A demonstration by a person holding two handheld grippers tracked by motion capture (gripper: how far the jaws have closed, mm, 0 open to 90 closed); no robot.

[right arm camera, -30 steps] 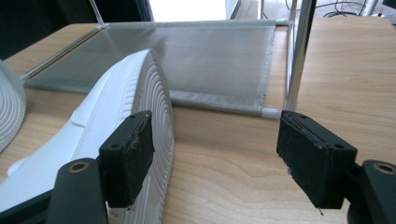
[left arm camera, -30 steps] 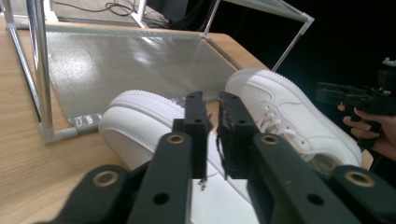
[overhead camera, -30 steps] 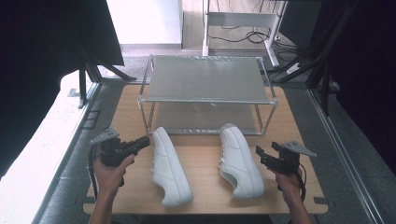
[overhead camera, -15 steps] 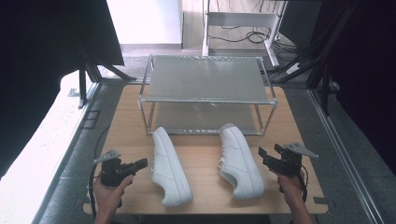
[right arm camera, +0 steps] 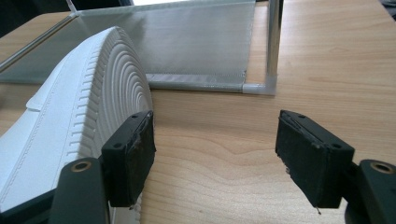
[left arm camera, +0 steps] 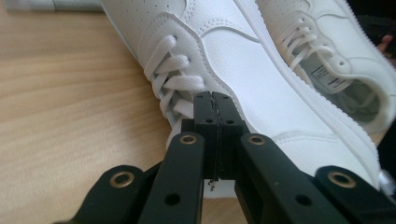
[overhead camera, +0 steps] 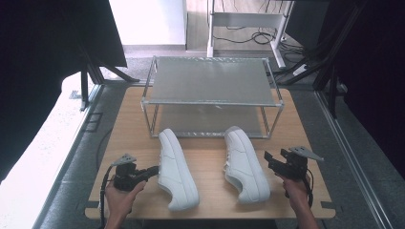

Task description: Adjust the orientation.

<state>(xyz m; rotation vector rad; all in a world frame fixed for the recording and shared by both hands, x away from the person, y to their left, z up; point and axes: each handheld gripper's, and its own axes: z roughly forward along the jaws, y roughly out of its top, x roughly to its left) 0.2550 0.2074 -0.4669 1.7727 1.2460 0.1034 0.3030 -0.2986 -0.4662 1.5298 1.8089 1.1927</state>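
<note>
Left gripper [overhead camera: 154,170], jaws pressed fully together with nothing between them, tips just beside the laces of the left shoe [overhead camera: 175,168]. That shoe lies on the wooden table [overhead camera: 210,157] in front of the wire rack [overhead camera: 212,95]. Right shoe [overhead camera: 245,163] lies nearby, toe towards the rack. Right gripper [overhead camera: 267,159], jaws spread wide and empty, sits just beside the right shoe's outer side.

The right hand-held gripper [right arm camera: 215,158] had its jaws wide apart over the wooden desk [right arm camera: 327,60], nothing between them. A white shoe [right arm camera: 70,121] lay on its side just beside one jaw, ribbed sole showing. Beyond stood a metal rack [right arm camera: 196,46].
</note>
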